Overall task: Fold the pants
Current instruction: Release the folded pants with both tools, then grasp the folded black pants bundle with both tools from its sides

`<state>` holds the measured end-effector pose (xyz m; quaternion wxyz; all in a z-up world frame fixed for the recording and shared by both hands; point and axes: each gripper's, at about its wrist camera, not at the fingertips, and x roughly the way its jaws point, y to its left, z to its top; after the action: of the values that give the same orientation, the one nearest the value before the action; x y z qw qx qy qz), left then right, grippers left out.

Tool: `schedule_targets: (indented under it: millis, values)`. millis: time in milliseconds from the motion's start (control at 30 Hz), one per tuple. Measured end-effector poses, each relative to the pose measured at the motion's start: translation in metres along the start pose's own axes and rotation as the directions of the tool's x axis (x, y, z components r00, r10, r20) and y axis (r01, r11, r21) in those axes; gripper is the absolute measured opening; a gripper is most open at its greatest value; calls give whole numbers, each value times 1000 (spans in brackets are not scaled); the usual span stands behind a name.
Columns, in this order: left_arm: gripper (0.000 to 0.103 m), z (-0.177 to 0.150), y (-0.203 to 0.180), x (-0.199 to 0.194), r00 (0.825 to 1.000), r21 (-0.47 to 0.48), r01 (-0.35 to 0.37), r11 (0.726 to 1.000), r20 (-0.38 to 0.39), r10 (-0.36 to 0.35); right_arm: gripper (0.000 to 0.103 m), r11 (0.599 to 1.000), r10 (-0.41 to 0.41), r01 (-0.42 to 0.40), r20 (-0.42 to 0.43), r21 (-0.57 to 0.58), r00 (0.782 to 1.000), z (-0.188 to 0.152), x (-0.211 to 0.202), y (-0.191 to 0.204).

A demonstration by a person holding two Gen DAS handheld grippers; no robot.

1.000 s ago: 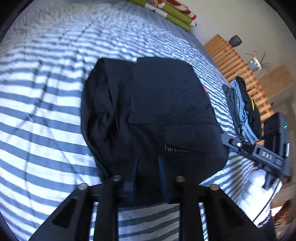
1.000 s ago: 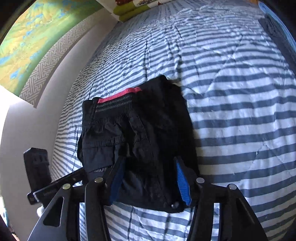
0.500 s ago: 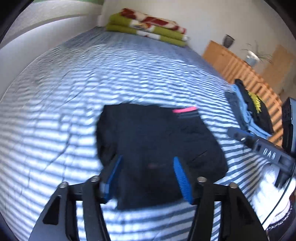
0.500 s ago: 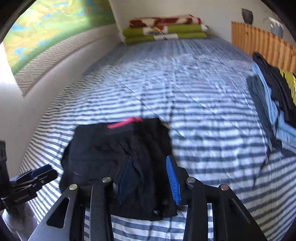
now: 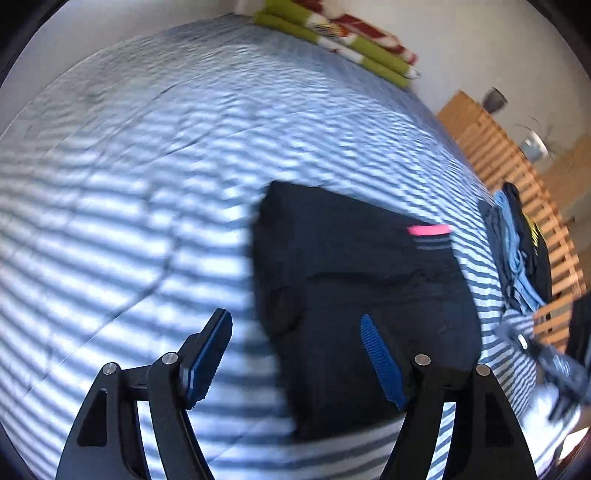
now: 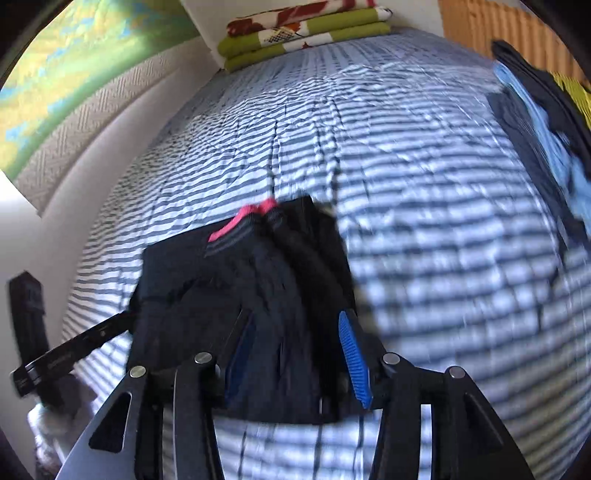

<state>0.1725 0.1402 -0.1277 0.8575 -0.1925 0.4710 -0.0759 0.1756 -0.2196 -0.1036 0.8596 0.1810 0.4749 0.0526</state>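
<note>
The black pants (image 5: 351, 277) lie folded into a compact square on the striped bedspread (image 5: 147, 184), a pink waistband strip (image 5: 428, 229) showing at the far corner. My left gripper (image 5: 295, 354) is open above the pants' near left corner, one finger over bare bedspread, nothing between the fingers. In the right wrist view the pants (image 6: 258, 280) sit just under and ahead of my right gripper (image 6: 297, 356), which is open above their near edge. The left gripper (image 6: 55, 358) shows at the left edge, held by a white-gloved hand.
Folded green and red blankets (image 6: 303, 33) are stacked at the head of the bed. A pile of dark and light-blue clothes (image 5: 517, 251) lies along the right side by a wooden slatted frame (image 5: 498, 155). A wall (image 6: 74, 110) borders the left.
My left gripper let go of the pants' near edge, opened wide, then lifted back and shifted left. My right gripper also rose and its fingers stand closer together. The pants stay folded.
</note>
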Motion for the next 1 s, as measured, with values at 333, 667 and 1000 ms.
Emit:
schedule_targets:
  millis: [333,667,1000]
  values:
    - [76,-50,53,-34,999,-125,33,992,-18,-36,44,988,92,-69,-164,141,982,-84,35,38]
    - [77,-81,79,-76,999,-122,32,992,19,-29,61,945,78,-43,-96,325,992,-61,83,101]
    - [78,-90,97,-97,999,-130,21,991,32,-17,18,932,13,15,-74,363,997,-47,82,107]
